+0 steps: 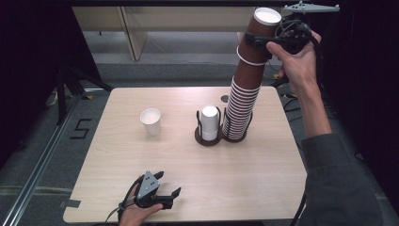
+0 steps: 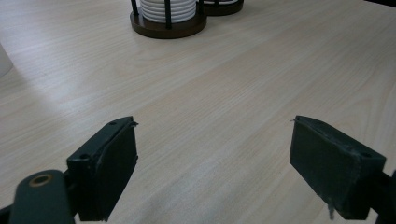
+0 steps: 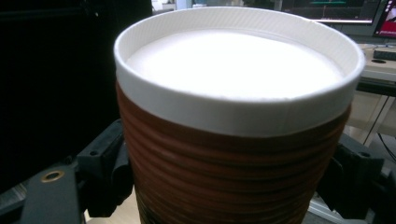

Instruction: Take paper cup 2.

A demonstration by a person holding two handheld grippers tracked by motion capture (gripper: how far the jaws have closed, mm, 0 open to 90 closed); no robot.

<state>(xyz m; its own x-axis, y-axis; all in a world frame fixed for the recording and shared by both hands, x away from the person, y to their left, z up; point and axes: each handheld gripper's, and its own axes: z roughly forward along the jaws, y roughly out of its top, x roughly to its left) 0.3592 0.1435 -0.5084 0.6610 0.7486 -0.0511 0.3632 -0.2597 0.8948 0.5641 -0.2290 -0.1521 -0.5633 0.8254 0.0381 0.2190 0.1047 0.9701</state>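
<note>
Brown cup (image 1: 261,29) is clamped between the right gripper (image 1: 263,42) jaws, one pad on each side below its white rim, raised atop the tall stack (image 1: 241,106) far right. Left gripper (image 1: 165,188) is held wide open, empty, near edge of table (image 1: 273,179).

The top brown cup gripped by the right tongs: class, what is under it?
Under the top brown cup a tall stack of brown cups leans in a dark holder. Its base is covered.

Evenly lit table (image 1: 141,155), dark surroundings; the near cup (image 3: 238,116) is overexposed and soft.
</note>
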